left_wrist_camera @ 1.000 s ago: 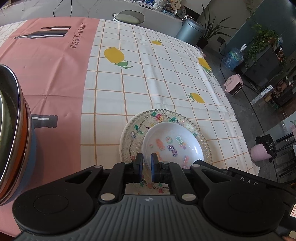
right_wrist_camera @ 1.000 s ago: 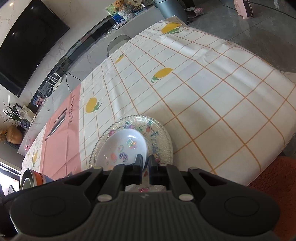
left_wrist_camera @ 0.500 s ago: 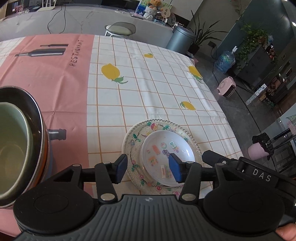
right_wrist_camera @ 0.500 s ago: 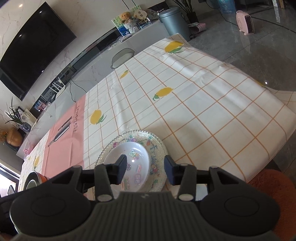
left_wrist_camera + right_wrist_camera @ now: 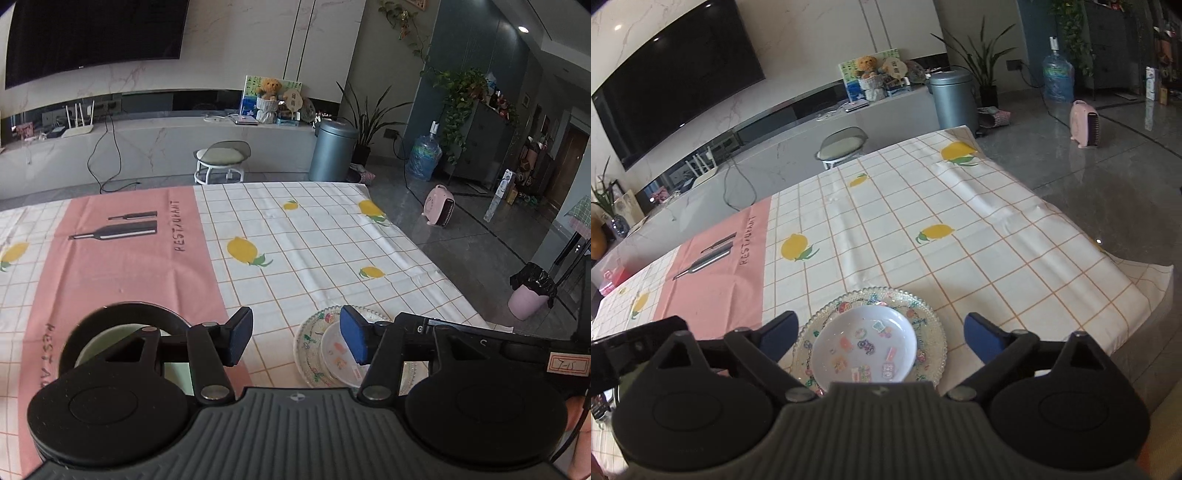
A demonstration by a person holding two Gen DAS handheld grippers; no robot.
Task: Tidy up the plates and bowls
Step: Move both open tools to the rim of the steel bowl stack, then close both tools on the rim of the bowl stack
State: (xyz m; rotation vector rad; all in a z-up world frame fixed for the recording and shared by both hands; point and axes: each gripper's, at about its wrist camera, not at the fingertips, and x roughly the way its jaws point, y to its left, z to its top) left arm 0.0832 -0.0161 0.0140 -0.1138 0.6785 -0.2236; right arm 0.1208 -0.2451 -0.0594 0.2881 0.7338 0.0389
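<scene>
both tongs hang above the near edge of the bench with nothing in them. the right tongs (image 5: 881, 334) stand spread wide, one pad on either side of the white sticker bowl (image 5: 864, 345). the left tongs (image 5: 295, 338) are parted too, over bare cloth between the two stacks. the bowl sits inside the clear beaded plate (image 5: 932, 332), close to the bench's front edge, so a clumsy nudge could slide the pair off toward the floor. to the left, a pale green bowl (image 5: 107, 339) nests in a dark-rimmed bowl (image 5: 122, 308), half hidden by the left tongs; lowering blind could clip that rim. farther off, the lemon tablecloth (image 5: 923, 206) is creased, which could snag a sliding plate.
</scene>
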